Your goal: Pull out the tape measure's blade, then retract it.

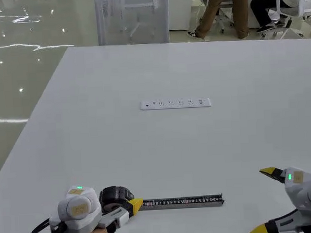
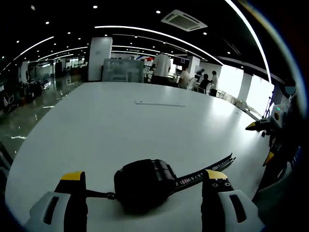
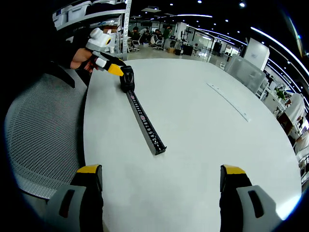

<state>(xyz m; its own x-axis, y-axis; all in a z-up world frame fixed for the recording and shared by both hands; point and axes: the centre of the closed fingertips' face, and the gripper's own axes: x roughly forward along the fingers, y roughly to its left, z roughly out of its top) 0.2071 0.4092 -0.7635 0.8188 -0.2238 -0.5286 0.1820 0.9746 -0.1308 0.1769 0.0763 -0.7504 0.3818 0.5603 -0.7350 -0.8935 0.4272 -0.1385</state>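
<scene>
Both grippers are released: the left gripper [image 2: 144, 175] straddles the tape measure [image 1: 116, 197] at 7 o'clock, its blade [image 1: 181, 202] lying out toward 3; the right gripper [image 1: 263, 200] hangs empty at 5. Clamp the tape measure first, then let the blade return slowly.

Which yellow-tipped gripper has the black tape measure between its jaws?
The left gripper: the black tape measure sits between its open jaws. The right gripper is open too, with nothing between its jaws.
</scene>
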